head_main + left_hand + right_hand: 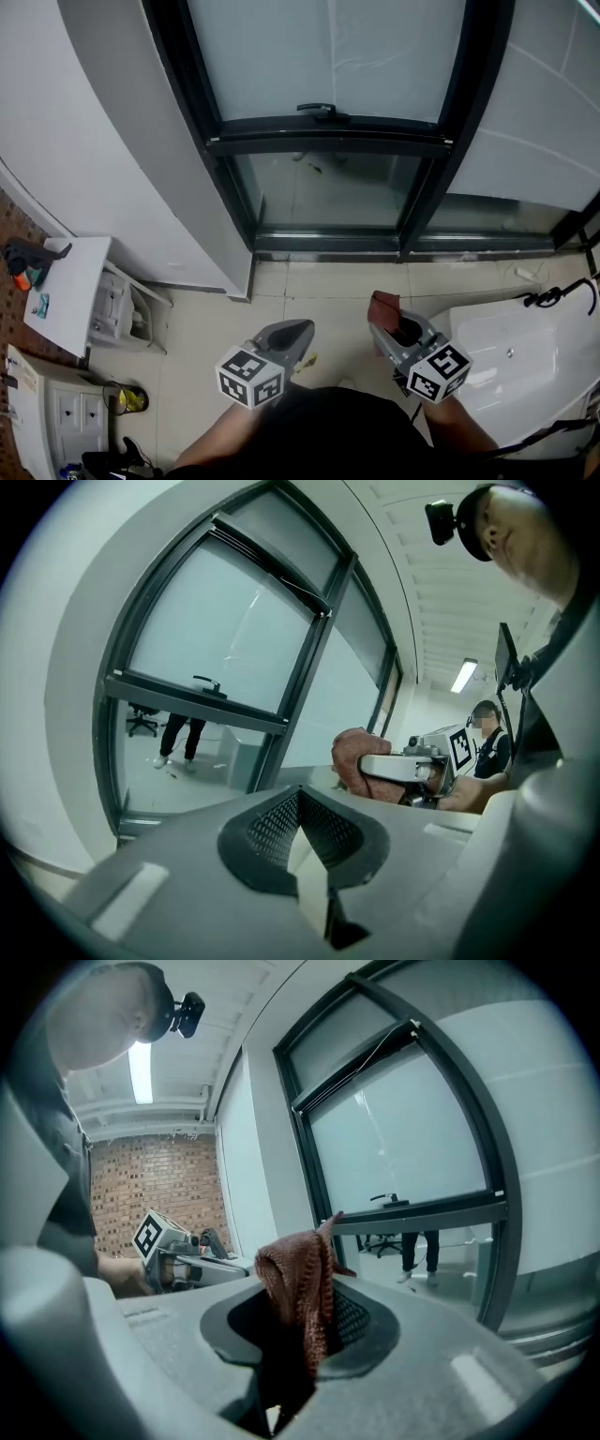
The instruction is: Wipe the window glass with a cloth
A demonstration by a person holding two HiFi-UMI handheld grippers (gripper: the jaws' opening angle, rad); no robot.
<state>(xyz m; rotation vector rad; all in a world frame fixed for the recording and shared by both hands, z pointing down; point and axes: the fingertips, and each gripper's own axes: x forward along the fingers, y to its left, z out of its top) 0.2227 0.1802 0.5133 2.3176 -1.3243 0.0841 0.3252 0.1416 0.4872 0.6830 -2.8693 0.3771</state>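
The window glass (328, 52) fills a dark frame ahead, with a handle (319, 110) on the crossbar and a lower pane (328, 192) beneath. My right gripper (386, 325) is shut on a reddish-brown cloth (383, 304), held low over the floor, well short of the glass. In the right gripper view the cloth (300, 1283) sticks up from between the jaws of the right gripper (302, 1340), and the glass (403, 1138) lies beyond. My left gripper (300, 330) is beside it, shut and holding nothing; the left gripper view shows the left gripper (300, 846) with its jaws together.
A white table (70, 281) with small items stands at the left, with a white rack (117, 314) beside it. A white tub-like surface (525, 352) is at the right. A grey wall column (112, 141) flanks the window. Another person (487, 742) stands in the background.
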